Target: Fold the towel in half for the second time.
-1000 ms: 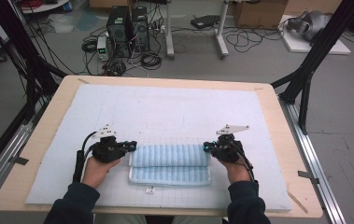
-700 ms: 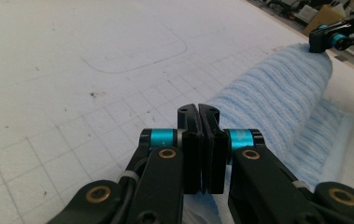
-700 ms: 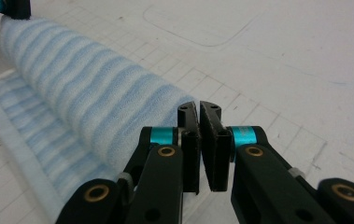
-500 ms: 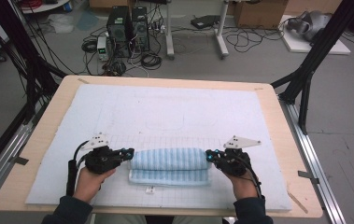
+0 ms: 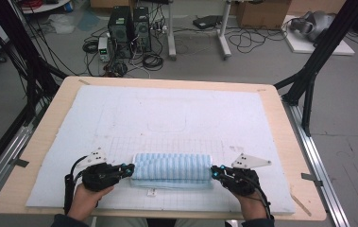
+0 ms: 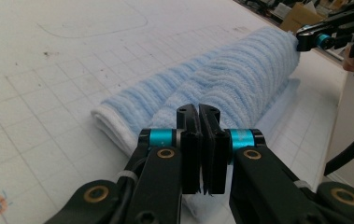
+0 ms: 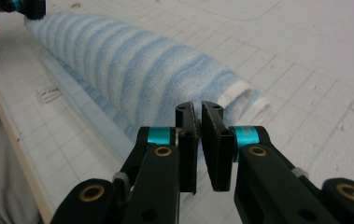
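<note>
A blue-and-white striped towel (image 5: 172,166) lies rolled into a log near the table's front edge, its loose flap flat beneath it. My left gripper (image 5: 129,169) touches the roll's left end; in the left gripper view its jaws (image 6: 198,109) are shut, pad to pad, in front of the towel (image 6: 240,79). At the right end is my right gripper (image 5: 213,171). In the right gripper view it (image 7: 199,106) is shut but for a thin slit that has just widened a little, with nothing in it, short of the towel (image 7: 132,70).
The towel lies on a pale blue gridded mat (image 5: 167,113) over a wooden table (image 5: 44,137). A small white label (image 5: 151,192) sticks out of the flap toward the front edge. Black frame posts flank the table; computers and cables sit on the floor behind.
Both hands have drawn back toward the table's front edge. The roll has come with them over the flat part of the towel, so less flap shows.
</note>
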